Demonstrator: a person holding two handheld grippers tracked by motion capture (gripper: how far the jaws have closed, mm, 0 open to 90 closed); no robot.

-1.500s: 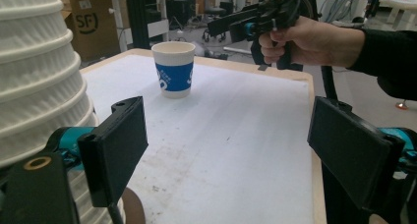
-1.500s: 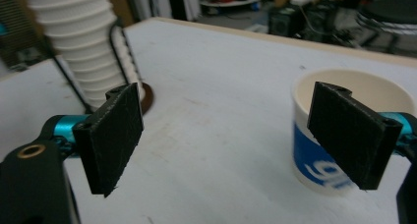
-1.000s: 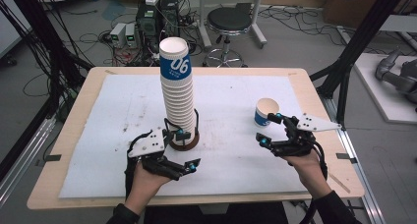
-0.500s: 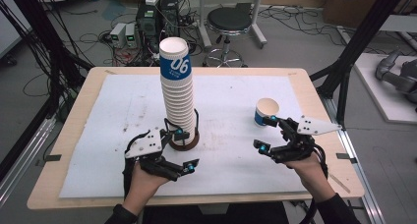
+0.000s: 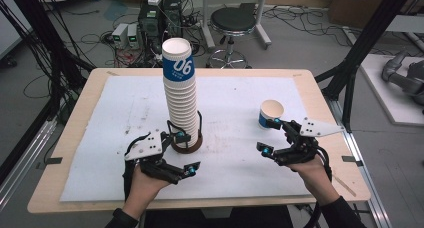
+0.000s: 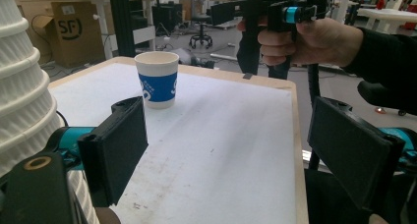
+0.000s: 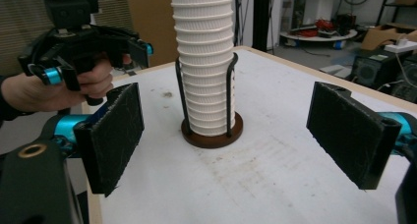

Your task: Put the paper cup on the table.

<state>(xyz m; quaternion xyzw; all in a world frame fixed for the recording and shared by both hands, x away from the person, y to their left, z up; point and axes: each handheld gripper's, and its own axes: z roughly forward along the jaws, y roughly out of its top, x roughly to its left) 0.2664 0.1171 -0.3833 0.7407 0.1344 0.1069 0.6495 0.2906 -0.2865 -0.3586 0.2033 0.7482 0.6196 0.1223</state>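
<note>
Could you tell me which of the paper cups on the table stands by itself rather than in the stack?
The single cup near the right gripper; it stands alone on the white mat, whereas the others are nested in the tall stack in the holder.

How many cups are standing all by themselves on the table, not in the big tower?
1. The single cup stands alone on the table's right side, just beyond the right hand-held gripper. All other cups are nested in the tall stack in the holder.

Grey floor, tangled cables (image 5: 65,43), black stool (image 5: 232,25), cardboard boxes (image 6: 66,32) behind.
</note>
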